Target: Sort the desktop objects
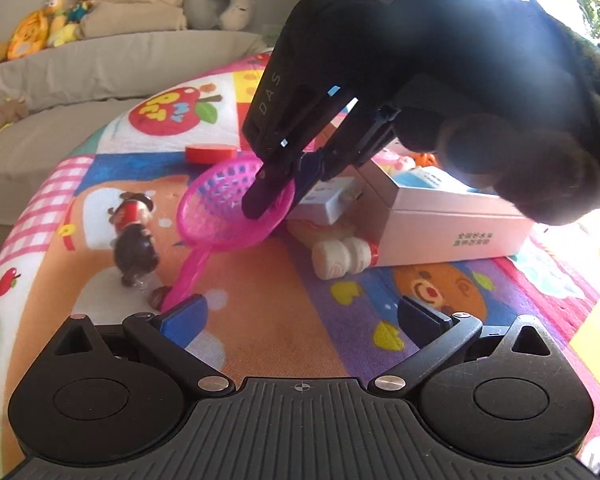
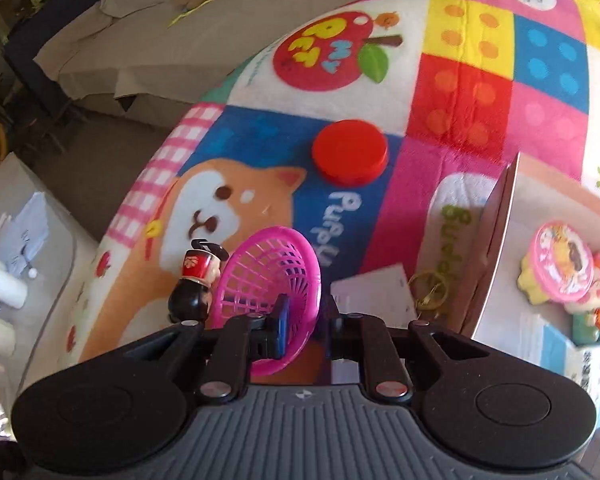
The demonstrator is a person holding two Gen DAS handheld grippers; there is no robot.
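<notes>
A pink plastic strainer (image 1: 236, 208) with a long handle is tilted up above the colourful mat. My right gripper (image 1: 284, 196) is shut on its rim; in the right wrist view the strainer (image 2: 272, 280) sits between my right gripper's (image 2: 304, 324) jaws. My left gripper (image 1: 300, 320) is open and empty, low at the strainer's handle end. A small dark figurine (image 1: 134, 232) stands left of the strainer, and also shows in the right wrist view (image 2: 196, 280). A red disc (image 2: 350, 156) lies farther back.
A pink-white open box (image 1: 452, 220) lies to the right, holding small toys (image 2: 568, 276). A white bottle (image 1: 340, 258) lies against it. A white card (image 2: 376, 296) and gold rings (image 2: 430, 288) lie by the box. A grey sofa (image 1: 80, 80) stands behind.
</notes>
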